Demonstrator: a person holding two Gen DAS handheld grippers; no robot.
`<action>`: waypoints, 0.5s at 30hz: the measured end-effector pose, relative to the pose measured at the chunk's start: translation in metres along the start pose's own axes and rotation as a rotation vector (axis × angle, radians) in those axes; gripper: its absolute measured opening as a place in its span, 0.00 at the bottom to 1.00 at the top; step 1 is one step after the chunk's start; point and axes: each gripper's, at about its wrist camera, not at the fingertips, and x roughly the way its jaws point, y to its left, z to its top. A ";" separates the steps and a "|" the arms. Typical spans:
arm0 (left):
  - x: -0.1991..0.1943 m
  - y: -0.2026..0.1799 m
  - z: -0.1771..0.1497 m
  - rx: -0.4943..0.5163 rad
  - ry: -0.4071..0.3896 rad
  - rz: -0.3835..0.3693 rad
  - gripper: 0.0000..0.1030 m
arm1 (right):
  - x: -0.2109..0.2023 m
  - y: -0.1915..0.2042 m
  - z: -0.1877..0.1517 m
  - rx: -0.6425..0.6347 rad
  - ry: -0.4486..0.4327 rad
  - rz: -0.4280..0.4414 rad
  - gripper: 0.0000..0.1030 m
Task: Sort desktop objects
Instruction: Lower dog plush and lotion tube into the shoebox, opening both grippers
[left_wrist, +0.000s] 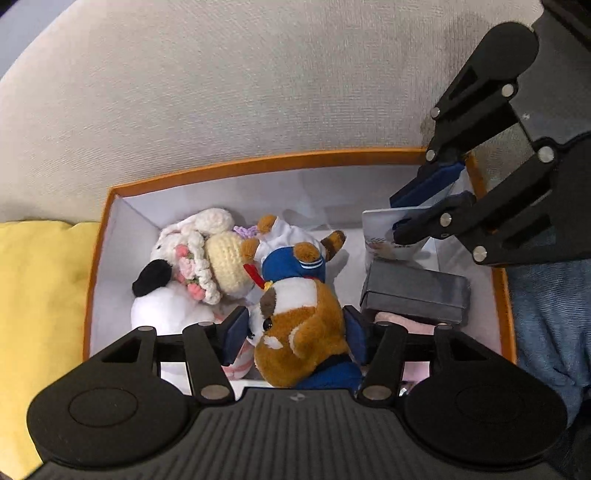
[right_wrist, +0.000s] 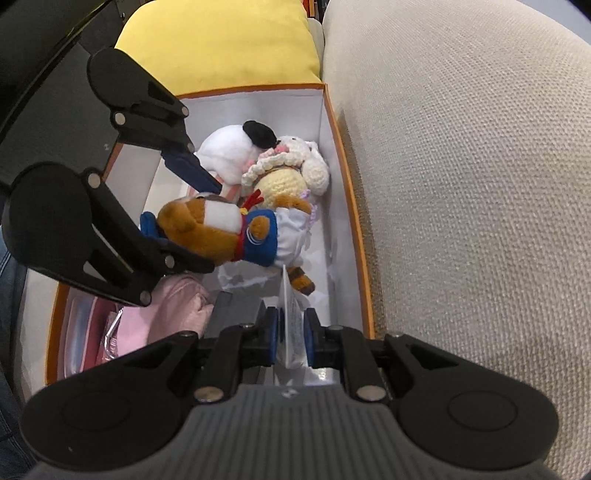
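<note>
I'm in the placing step of the sort: both tongs are loaded and sitting over the orange-rimmed box (left_wrist: 258, 162), which rests against a beige sofa cushion (left_wrist: 258, 74) with a yellow cushion (left_wrist: 40, 295) at its far end. My left tongs (left_wrist: 295, 332) are clamped on the brown plush dog (left_wrist: 299, 325) in its blue sailor top, squeezing its body from both sides; it hangs just above the box floor, beside the white plush with a black ear (left_wrist: 159, 295) and the crocheted cream doll (left_wrist: 221, 266) already lying inside. My right tongs (right_wrist: 291, 339) are pinched shut on a thin white card packet (right_wrist: 291, 325), held edge-up above the dark grey case (left_wrist: 413, 295) at the other end of the box, with something pink (right_wrist: 173, 314) next to that. I judge both items to be nearly at their spots, toys one end, flat things the other. Next, I think, comes lowering the dog until it rests among the toys and then letting the left tongs part; the packet wants easing down flat or against the wall near the grey case before release, so it doesn't tip onto the plush pile. The two rigs are close, so I'd withdraw them one at a time.
</note>
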 end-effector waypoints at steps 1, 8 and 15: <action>-0.005 0.000 -0.002 -0.009 -0.003 -0.006 0.62 | -0.002 0.000 0.000 -0.002 -0.005 0.002 0.17; -0.015 -0.003 -0.015 -0.116 0.000 -0.036 0.36 | -0.005 -0.001 -0.006 -0.009 -0.006 0.018 0.16; -0.005 0.010 -0.015 -0.187 -0.018 -0.059 0.31 | -0.008 -0.001 -0.011 -0.018 0.004 0.012 0.06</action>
